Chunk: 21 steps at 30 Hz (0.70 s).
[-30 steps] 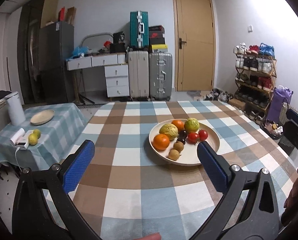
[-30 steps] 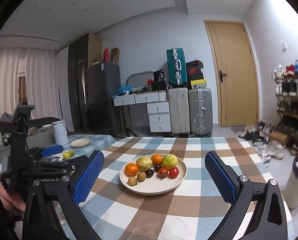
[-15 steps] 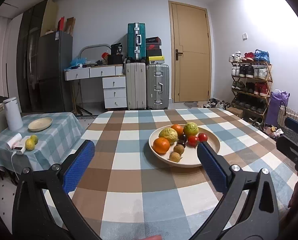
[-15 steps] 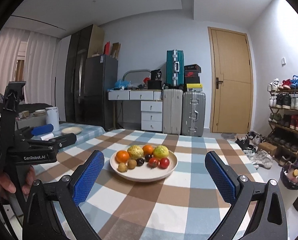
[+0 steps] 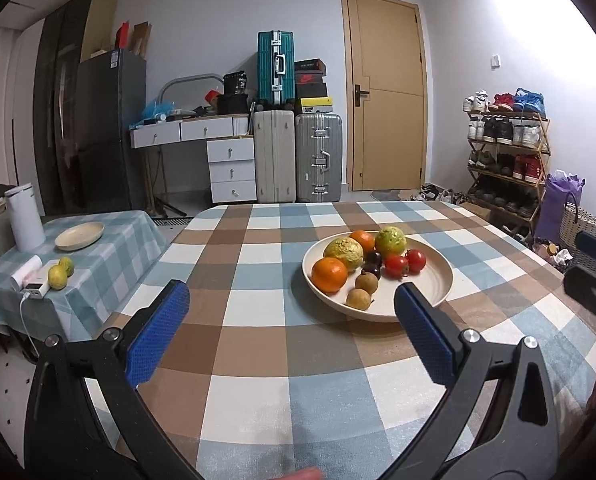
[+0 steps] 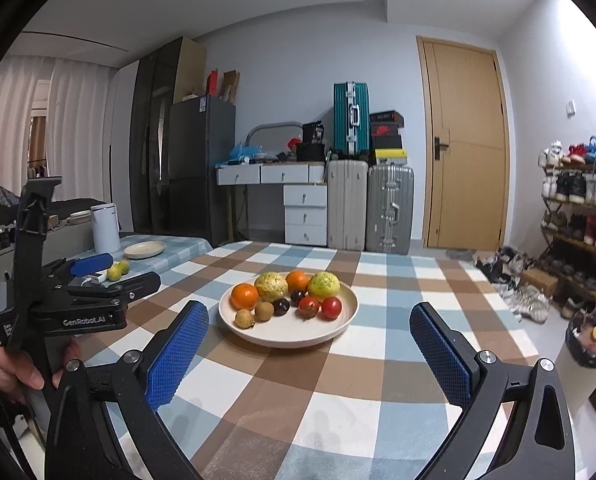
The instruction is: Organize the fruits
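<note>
Both grippers lifted (jaws wide); plate (image 6: 348,308) untouched.

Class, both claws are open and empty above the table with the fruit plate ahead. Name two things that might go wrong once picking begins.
1. The fruits touch each other on the plate; a claw closing on the dark plum may nudge the round tomatoes, which could roll.
2. The right claw and left claw face the same plate and might collide.

fruits (image 6: 285,296) in plate (image 6: 340,322), plate on table (image 6: 378,360)
</note>
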{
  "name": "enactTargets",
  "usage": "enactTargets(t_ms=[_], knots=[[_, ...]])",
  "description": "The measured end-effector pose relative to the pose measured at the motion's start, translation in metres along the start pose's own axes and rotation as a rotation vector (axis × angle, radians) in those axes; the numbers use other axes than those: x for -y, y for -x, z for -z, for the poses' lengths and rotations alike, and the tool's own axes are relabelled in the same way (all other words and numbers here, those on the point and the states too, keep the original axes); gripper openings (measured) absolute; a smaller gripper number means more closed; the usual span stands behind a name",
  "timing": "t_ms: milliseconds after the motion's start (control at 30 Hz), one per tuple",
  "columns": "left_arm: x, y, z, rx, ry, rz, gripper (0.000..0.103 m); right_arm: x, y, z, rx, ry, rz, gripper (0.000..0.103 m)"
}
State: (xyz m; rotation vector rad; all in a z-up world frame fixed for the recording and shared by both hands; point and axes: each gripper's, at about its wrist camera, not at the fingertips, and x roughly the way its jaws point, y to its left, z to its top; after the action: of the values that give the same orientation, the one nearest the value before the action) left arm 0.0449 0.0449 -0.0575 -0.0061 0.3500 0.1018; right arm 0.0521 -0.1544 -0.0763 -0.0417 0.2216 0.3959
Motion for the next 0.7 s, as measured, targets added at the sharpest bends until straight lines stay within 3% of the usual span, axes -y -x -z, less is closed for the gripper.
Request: enactTargets(t_ms=[200,700], knots=[[-0.0009,0.0019,0.0006,0.002,-0.001,0.012,0.102,-0.0029,-0.0116,0.0022,-0.059,0.013,0.006,0.103],[-0.006,0.0076,0.0003,0.021,0.01,0.024,0.102,-0.0009,-0.0099,0.0028,-0.044,0.008,0.0,0.103]])
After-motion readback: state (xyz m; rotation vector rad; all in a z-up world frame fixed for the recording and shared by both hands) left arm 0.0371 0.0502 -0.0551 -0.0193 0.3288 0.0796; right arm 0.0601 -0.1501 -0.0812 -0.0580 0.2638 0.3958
